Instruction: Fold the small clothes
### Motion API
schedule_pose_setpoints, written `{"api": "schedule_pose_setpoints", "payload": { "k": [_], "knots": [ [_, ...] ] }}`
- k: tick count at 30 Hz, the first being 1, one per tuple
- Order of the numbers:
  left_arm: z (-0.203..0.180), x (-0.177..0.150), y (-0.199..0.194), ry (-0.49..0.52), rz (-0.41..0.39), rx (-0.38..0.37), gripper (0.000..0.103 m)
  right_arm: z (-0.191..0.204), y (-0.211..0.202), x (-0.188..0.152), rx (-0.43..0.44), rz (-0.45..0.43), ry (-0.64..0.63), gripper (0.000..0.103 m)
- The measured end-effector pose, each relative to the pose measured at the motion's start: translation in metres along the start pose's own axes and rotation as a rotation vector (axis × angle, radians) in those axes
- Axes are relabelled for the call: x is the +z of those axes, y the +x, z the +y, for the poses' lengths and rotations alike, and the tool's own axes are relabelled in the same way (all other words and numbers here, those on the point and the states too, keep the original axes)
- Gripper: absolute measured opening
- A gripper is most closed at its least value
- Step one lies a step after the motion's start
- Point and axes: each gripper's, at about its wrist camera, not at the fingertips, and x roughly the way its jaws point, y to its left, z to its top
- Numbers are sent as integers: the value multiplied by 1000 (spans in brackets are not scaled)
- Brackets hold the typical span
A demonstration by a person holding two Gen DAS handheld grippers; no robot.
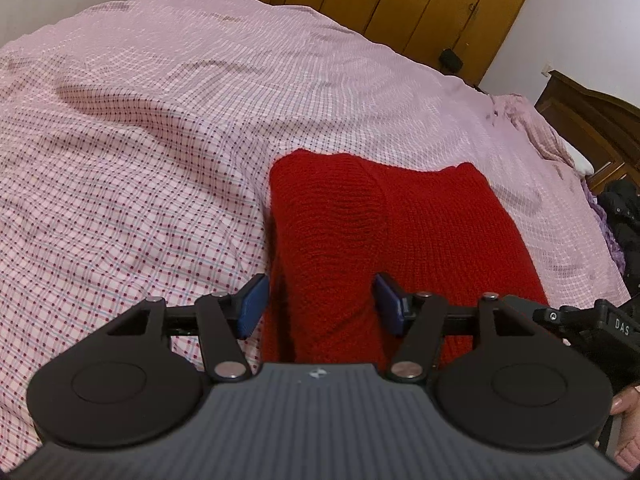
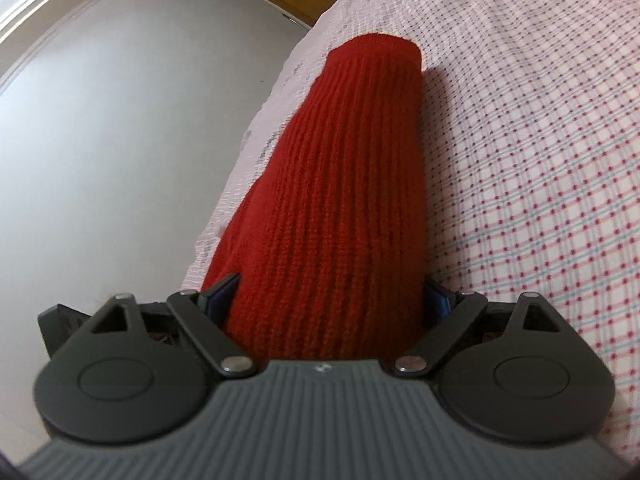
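Observation:
A red knitted garment [image 1: 360,220] lies folded into a long thick band on the pink checked bed sheet [image 1: 160,140]. My left gripper [image 1: 321,305] hovers open over its near end. One blue pad [image 1: 252,304] sits just off the garment's left edge and the other rests above the knit. In the right wrist view the same garment [image 2: 352,160] runs away from me along the bed's edge. My right gripper [image 2: 331,298] stands wide open with the garment's near end filling the gap between its fingers. I cannot see the pads pressing it.
The sheet [image 2: 540,160] spreads wide to the left and far side. Wooden wardrobes [image 1: 400,0] stand behind the bed, a dark headboard [image 1: 592,120] and dark clothes [image 1: 624,216] at the right. A person's hand [image 1: 630,408] shows at the lower right. A pale surface [image 2: 100,120] lies past the bed's edge.

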Motion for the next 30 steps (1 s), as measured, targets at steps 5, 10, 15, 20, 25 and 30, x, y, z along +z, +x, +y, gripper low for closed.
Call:
{"api": "schedule_pose_setpoints", "payload": {
  "k": [5,10,15,20,25,30],
  "knots": [
    [2,0,-2,-10,-8,17,67,15,4,6,25,-6,41,74],
    [-4,-2,-10,-23,-25,10,65,49,-11,11,56,-20,77,66],
    [-28,-8,-36,5,-63,0,64,62,-44,9,96,-21,137,66],
    [-55,-32,-65,-16,-54,-78,64,55,-97,1,95,3,164,66],
    [-91,-66,-79,6,-2,-147,64,43,-151,-10,47,24,163,66],
    [-120,-94,-75,65,58,-157,64,13,-177,-29,-54,13,185,67]
  ]
}}
